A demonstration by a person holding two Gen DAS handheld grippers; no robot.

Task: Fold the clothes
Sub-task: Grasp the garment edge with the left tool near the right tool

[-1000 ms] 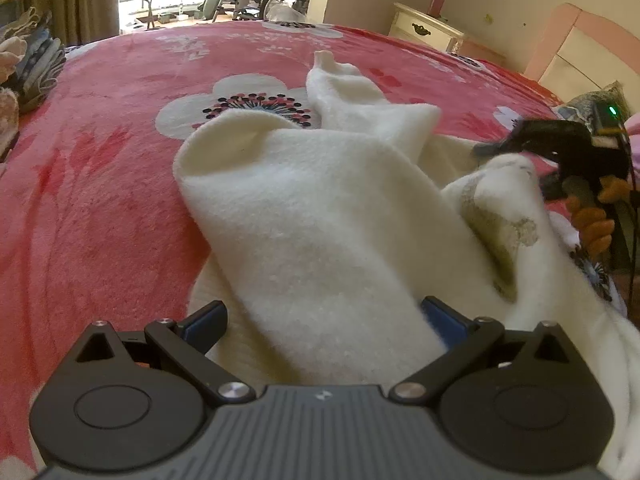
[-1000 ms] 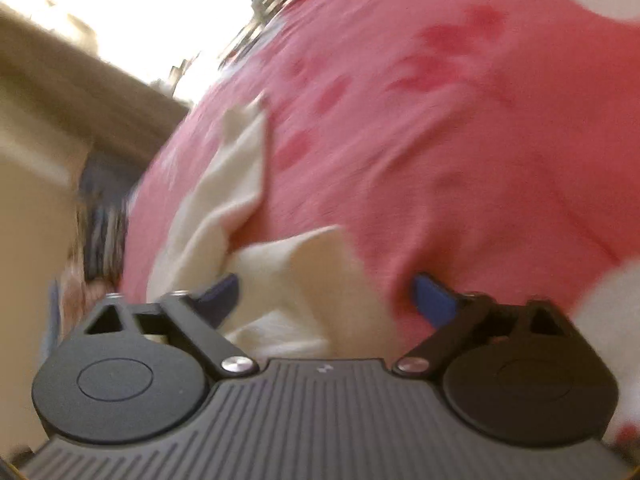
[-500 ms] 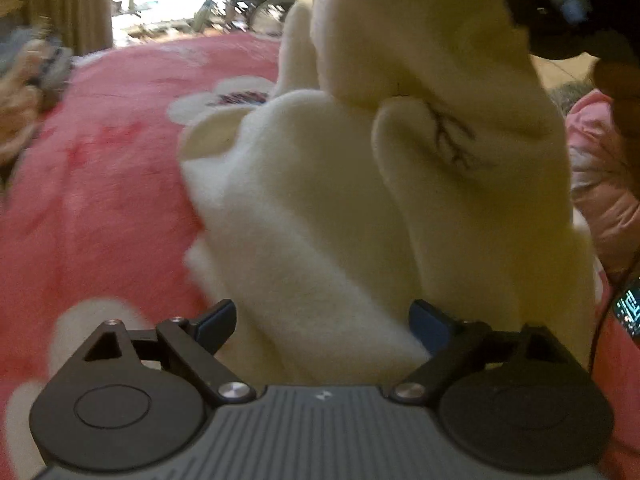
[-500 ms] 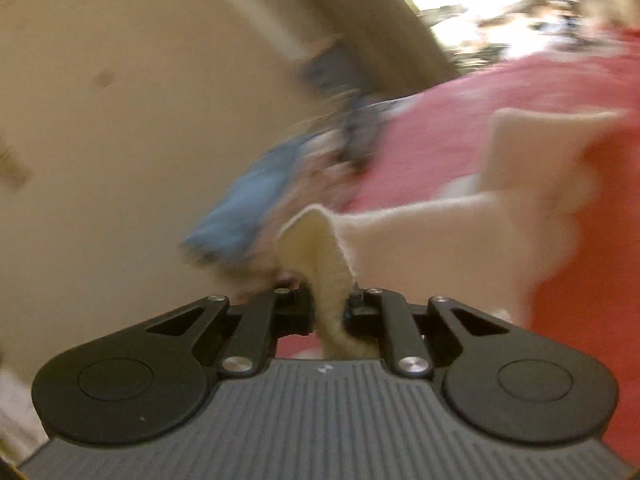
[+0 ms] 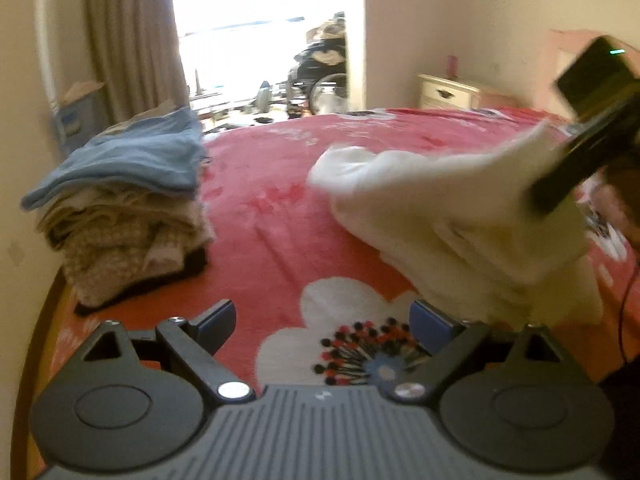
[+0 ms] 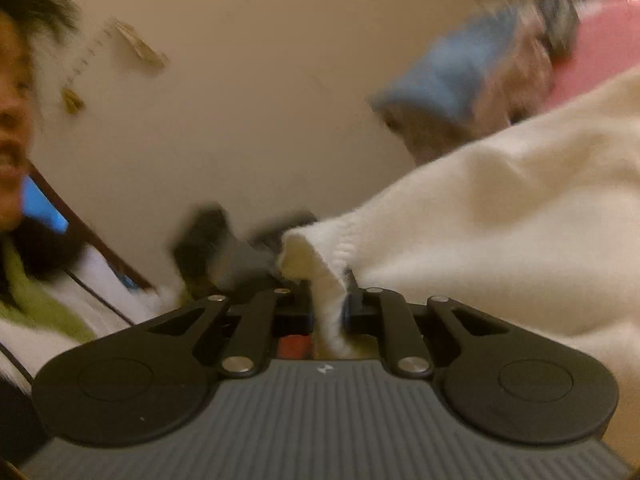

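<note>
A cream knit sweater (image 5: 452, 216) is lifted over the red floral bedspread (image 5: 280, 248), hanging to the right in the left wrist view. My left gripper (image 5: 322, 320) is open and empty, low over the bed, just left of the sweater's hanging lower end. My right gripper (image 6: 328, 300) is shut on an edge of the cream sweater (image 6: 500, 216), which fills the right of that view. The right gripper's body shows dark at the upper right of the left wrist view (image 5: 580, 148), holding the sweater up.
A stack of folded clothes (image 5: 124, 208) with a blue one on top stands at the bed's left edge; it shows blurred in the right wrist view (image 6: 472, 68). A white nightstand (image 5: 448, 92) stands by the far wall. The person (image 6: 16, 128) is at the left.
The left gripper has let go of the sweater and swung left, away from it. The right gripper closed on the sweater's edge and lifted it up and to the right.
</note>
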